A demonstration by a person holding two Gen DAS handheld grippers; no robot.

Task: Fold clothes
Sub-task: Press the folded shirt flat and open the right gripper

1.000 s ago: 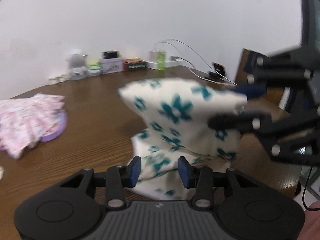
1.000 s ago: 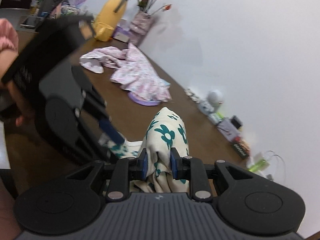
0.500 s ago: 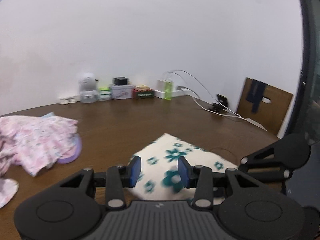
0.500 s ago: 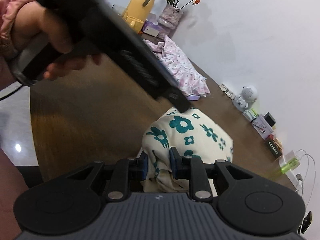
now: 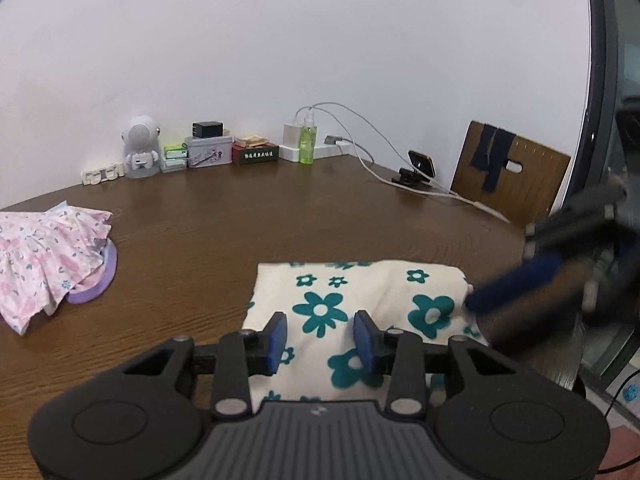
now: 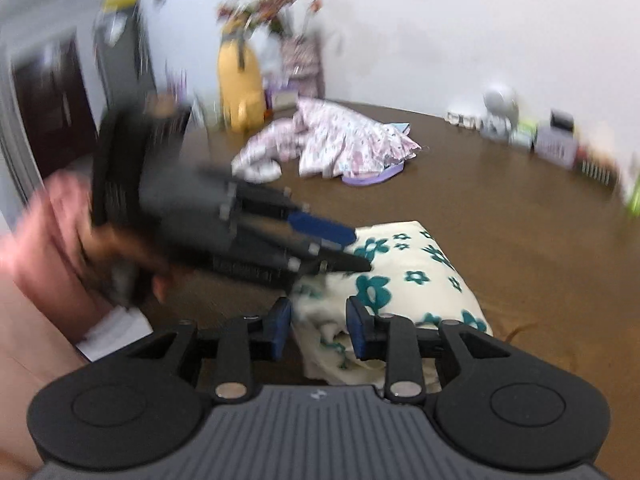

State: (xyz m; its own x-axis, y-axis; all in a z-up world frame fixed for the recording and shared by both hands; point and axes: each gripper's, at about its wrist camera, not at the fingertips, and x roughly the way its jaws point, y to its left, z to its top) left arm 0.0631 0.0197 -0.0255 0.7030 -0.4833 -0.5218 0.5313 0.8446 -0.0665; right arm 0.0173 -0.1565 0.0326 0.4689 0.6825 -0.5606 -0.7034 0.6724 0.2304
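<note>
The cream garment with teal flowers (image 5: 372,300) is lying folded on the brown table (image 5: 224,216), at 6 o'clock in both views. The left gripper (image 5: 320,338) is hovering over it, jaws parted and clamping nothing. The right gripper (image 6: 319,326) is opening, cloth lying between its pads but not pinched. At 9 o'clock a pink floral garment (image 5: 44,256) is sitting. At 12 o'clock a dark box (image 5: 256,154) is bearing unreadable pale writing.

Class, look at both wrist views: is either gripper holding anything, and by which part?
Nothing is held. The left gripper stands open over the flowered cloth; the right gripper is opening, cloth between its pads, not pinched.
</note>
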